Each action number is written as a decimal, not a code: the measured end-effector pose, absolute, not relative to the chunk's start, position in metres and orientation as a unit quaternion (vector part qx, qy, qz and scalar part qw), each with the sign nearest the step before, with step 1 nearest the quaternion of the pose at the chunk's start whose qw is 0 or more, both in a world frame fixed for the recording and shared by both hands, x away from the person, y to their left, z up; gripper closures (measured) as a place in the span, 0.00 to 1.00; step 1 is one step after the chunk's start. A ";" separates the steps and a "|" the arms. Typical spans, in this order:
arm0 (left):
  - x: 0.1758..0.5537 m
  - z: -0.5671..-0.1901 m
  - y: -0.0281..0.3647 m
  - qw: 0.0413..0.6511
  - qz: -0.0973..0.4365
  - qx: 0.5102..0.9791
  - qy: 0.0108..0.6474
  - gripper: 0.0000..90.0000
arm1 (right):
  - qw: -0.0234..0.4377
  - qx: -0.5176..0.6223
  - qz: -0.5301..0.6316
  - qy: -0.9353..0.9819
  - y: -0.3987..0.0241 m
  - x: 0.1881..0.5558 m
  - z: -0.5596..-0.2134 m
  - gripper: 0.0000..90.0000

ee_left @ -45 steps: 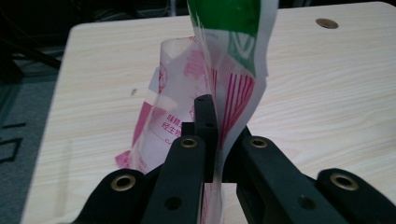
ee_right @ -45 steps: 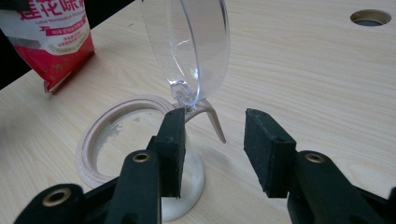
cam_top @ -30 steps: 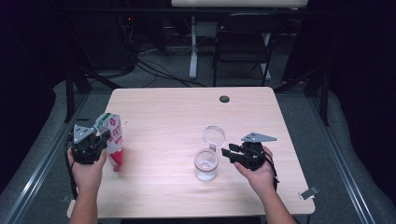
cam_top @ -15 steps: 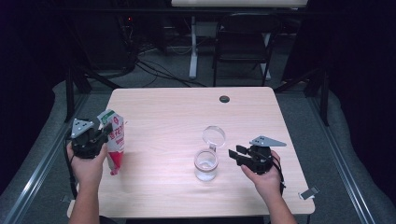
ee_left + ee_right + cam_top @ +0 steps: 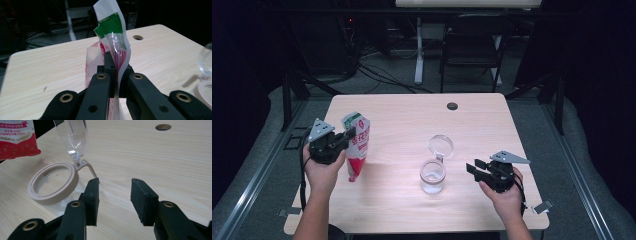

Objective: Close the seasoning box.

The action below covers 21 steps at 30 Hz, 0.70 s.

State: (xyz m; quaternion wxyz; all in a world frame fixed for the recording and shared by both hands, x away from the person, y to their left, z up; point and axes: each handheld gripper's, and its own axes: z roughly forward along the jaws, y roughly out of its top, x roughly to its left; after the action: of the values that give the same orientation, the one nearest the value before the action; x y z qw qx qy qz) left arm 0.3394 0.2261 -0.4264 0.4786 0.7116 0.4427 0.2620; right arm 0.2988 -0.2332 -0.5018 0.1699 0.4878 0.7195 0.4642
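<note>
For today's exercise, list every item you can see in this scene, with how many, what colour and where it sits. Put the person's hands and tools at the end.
table: one, light wood, centre of the high view
pouch: one, red and white with a green patch at the top, at the table's left side, clamped in the left gripper
jar: one, clear with a beige rim, near the table's middle, its clear hinged lid open
cable hole: one, dark, by the table's far edge
chair: one, dark, on the floor beyond the table
left gripper: one, black, shut on the pouch
right gripper: one, black, jaws open with nothing between them, right of the jar
hands: two, holding the grippers
</note>
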 end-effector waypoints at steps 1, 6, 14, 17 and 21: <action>0.340 -0.426 0.222 0.482 0.254 0.717 0.434 1.00 | 0.171 0.488 0.466 0.718 -0.234 0.298 -0.502 0.65; 0.342 -0.425 0.204 0.497 0.212 0.742 0.396 1.00 | 0.173 0.492 0.461 0.718 -0.239 0.294 -0.501 0.65; 0.344 -0.429 0.191 0.533 0.121 0.766 0.338 1.00 | 0.175 0.492 0.464 0.716 -0.240 0.293 -0.500 0.64; 0.345 -0.431 0.187 0.535 0.097 0.773 0.326 1.00 | 0.173 0.490 0.464 0.717 -0.239 0.293 -0.500 0.64; 0.346 -0.435 0.185 0.537 0.074 0.784 0.303 1.00 | 0.173 0.484 0.466 0.720 -0.238 0.294 -0.499 0.65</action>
State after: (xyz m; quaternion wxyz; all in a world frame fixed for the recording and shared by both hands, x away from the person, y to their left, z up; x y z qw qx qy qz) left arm 0.3465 0.1848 -0.4345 0.5370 0.7838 0.3031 0.0740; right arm 0.2938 -0.2382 -0.4987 0.1729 0.4845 0.7197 0.4662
